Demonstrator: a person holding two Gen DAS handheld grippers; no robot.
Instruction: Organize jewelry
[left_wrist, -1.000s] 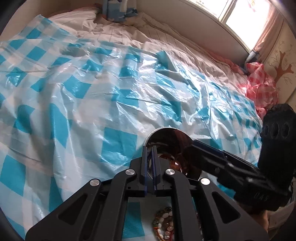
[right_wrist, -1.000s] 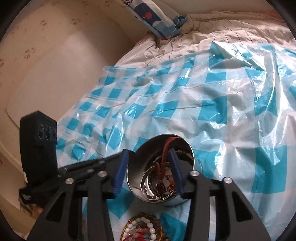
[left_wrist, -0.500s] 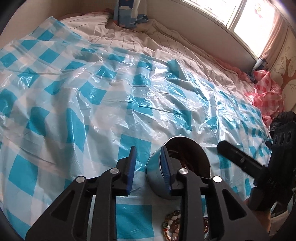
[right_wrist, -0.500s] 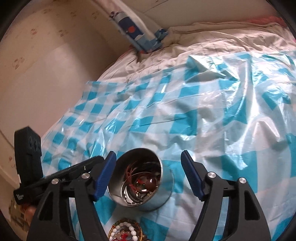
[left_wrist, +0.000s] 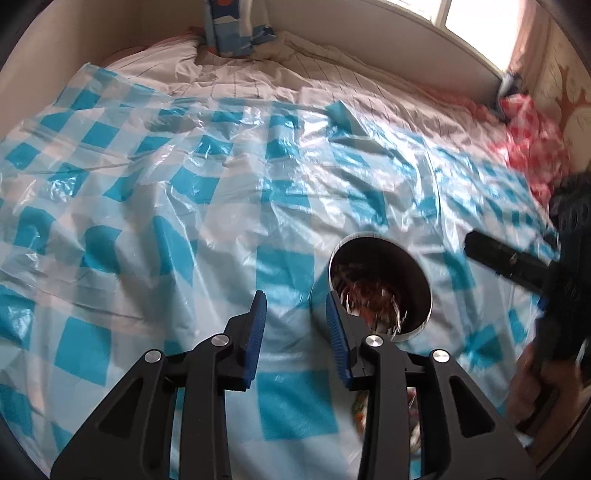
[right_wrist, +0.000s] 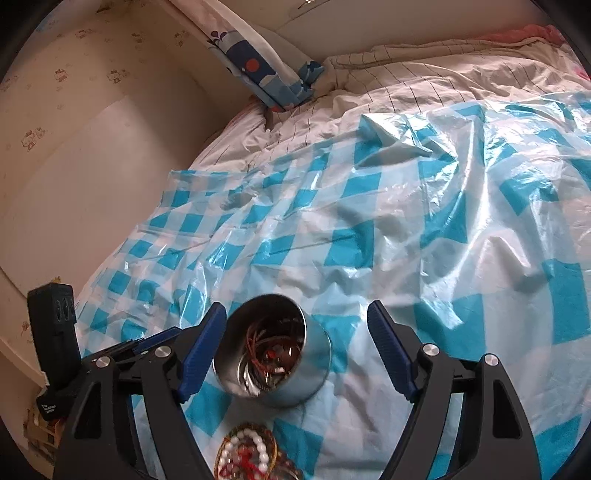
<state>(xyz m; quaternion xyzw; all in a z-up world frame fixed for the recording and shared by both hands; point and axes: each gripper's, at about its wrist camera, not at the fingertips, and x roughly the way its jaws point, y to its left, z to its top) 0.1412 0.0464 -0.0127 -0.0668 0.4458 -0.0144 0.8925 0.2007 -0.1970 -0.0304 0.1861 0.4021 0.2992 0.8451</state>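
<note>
Spread over the bed (left_wrist: 332, 77) is a crinkled plastic sheet (left_wrist: 177, 206) in blue and white checks, with a striped pale quilt showing beyond it and a blue-patterned pillow (right_wrist: 258, 70) propped against the wall. On the sheet stands a round metal tin (right_wrist: 295, 376), lid off, tilted a little, holding a tangle of red cords, bangles and small pieces.

From the right wrist camera, the right claw (right_wrist: 295, 350) is released with its blue pads spread wide; the tin sits between them, near the left pad, apart from the right one. A beaded bracelet (right_wrist: 247, 458) with white and red beads lies on the sheet just below the tin.

From the left wrist camera, the left claw (left_wrist: 295, 321) is also released, gripping nothing; its right pad is close beside the tin's wall.
</note>
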